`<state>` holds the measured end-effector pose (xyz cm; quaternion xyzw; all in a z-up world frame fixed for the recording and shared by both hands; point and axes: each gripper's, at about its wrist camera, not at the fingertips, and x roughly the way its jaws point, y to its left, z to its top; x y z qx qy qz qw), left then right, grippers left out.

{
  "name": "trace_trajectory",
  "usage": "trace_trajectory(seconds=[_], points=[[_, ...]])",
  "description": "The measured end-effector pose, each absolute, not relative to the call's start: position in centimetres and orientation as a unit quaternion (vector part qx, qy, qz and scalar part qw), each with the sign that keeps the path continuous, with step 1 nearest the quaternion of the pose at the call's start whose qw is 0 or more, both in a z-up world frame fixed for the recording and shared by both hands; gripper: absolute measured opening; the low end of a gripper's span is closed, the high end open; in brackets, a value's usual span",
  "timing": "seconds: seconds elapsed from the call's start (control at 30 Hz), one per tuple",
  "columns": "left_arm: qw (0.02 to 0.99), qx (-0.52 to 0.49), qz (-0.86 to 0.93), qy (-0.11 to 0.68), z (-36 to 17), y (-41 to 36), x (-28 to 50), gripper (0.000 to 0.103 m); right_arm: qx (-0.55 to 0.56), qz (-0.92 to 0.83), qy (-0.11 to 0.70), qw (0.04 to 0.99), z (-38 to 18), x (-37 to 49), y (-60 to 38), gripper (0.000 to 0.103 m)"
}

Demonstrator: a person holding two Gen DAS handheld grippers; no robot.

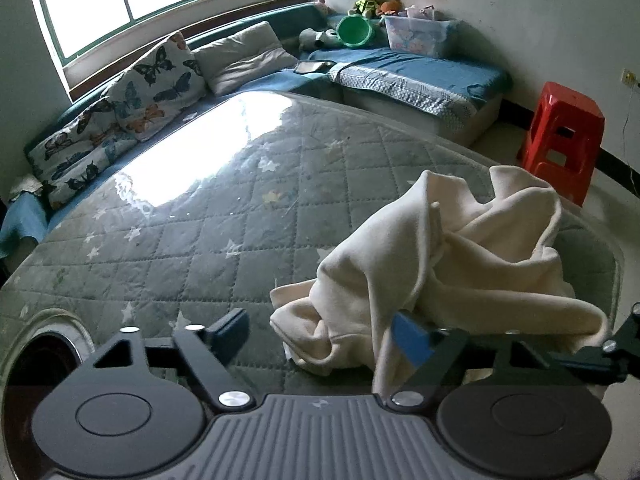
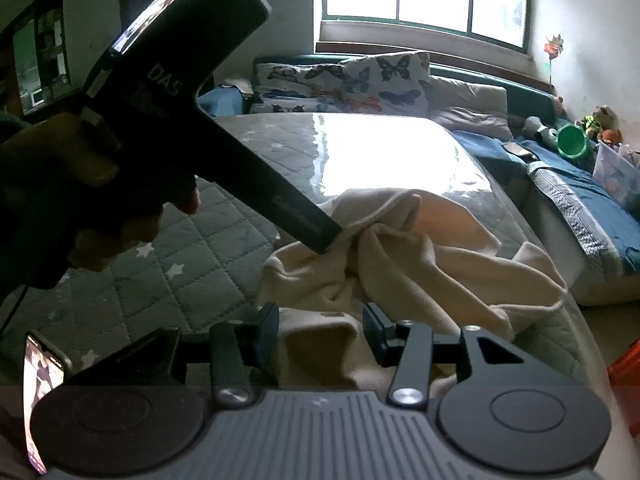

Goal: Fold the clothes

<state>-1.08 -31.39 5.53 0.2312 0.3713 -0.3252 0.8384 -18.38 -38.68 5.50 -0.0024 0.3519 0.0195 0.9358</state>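
A crumpled cream garment lies on the grey quilted table top under a clear glossy cover. My left gripper is open, its jaws wide apart, with the garment's near folds between and over its right finger. In the right wrist view the garment lies bunched ahead. My right gripper is open, with a fold of the garment between its jaws. The left gripper's body, held by a hand, reaches in from the upper left and its tip touches the cloth.
A red plastic stool stands past the table's right edge. Butterfly cushions and a blue bench with a green bucket, a clear box and soft toys line the far side. A phone is mounted at lower left.
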Motion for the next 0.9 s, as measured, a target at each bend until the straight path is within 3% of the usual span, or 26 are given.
trace_trajectory(seconds=[0.13, 0.23, 0.37, 0.43, 0.53, 0.63, 0.67, 0.7, 0.73, 0.83, 0.9], points=[[0.837, 0.226, -0.325, 0.378, 5.2, -31.1, -0.4, 0.037, 0.0, 0.012, 0.348, 0.937, 5.7, -18.4, -39.1, 0.047], [0.837, 0.219, -0.329, 0.379, 5.2, -30.6, 0.0, 0.027, 0.002, 0.004, 0.342, 0.94, 6.0, -18.2, -39.6, 0.047], [0.836, 0.207, -0.345, 0.373, 6.0, -30.5, -0.3, 0.029, 0.005, -0.015, 0.342, 0.939, 5.9, -17.9, -40.9, 0.047], [0.837, 0.207, -0.358, 0.358, 6.6, -30.7, -1.0, 0.048, 0.007, -0.026, 0.344, 0.939, 5.7, -17.8, -41.5, 0.047], [0.836, 0.218, -0.373, 0.339, 6.8, -31.3, -2.1, 0.061, 0.01, -0.042, 0.346, 0.937, 5.5, -17.5, -42.5, 0.046], [0.833, 0.242, -0.374, 0.328, 6.3, -32.1, -2.7, 0.059, 0.013, -0.051, 0.352, 0.935, 5.0, -17.4, -43.2, 0.046], [0.833, 0.252, -0.37, 0.325, 6.0, -32.3, -2.8, 0.054, 0.01, -0.052, 0.354, 0.934, 4.9, -17.3, -43.1, 0.046], [0.834, 0.253, -0.367, 0.326, 5.8, -32.2, -2.6, 0.036, 0.008, -0.053, 0.357, 0.933, 4.7, -17.2, -43.1, 0.046], [0.834, 0.253, -0.365, 0.327, 5.7, -32.0, -2.4, 0.025, 0.005, -0.054, 0.359, 0.932, 4.6, -17.1, -43.1, 0.046], [0.836, 0.253, -0.357, 0.33, 5.3, -31.5, -1.8, 0.007, -0.009, -0.056, 0.361, 0.931, 4.2, -16.5, -42.8, 0.046], [0.838, 0.252, -0.352, 0.332, 5.0, -31.1, -1.4, 0.004, -0.02, -0.057, 0.362, 0.93, 3.9, -16.2, -42.5, 0.046]])
